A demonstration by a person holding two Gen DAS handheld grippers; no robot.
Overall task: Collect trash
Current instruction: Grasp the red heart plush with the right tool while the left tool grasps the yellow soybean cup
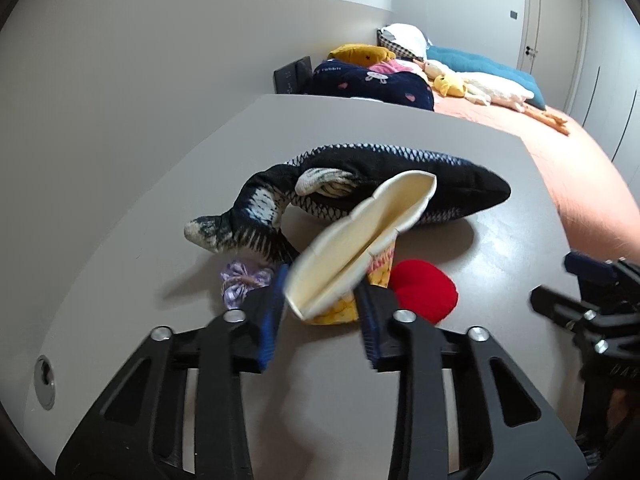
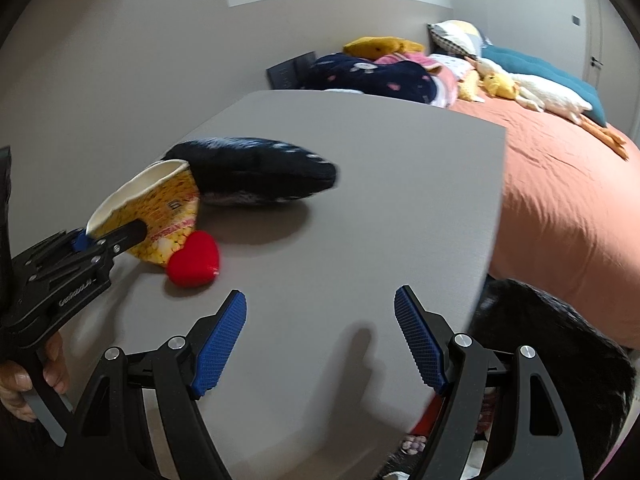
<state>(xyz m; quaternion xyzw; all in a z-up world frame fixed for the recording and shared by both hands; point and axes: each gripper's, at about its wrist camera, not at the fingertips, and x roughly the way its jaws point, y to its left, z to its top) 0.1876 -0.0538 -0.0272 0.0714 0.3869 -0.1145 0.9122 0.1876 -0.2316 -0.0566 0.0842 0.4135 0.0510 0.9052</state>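
Between the left gripper's point(image 1: 320, 300) closed-in fingers, a squashed yellow paper popcorn cup point(image 1: 352, 236) is clamped (mouth tilted up). Well right of it, the right gripper point(image 2: 320, 340) is held spread apart, nothing between.

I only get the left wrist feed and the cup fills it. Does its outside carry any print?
Observer: Yes, the cup has a yellow popcorn pattern with a pink band.
Operator: Is the left gripper actually on it?
Observer: The left gripper is shut on the cup's rim, squashing it.
Operator: And the right gripper?
Observer: The right gripper is open over bare table, apart from the red heart.
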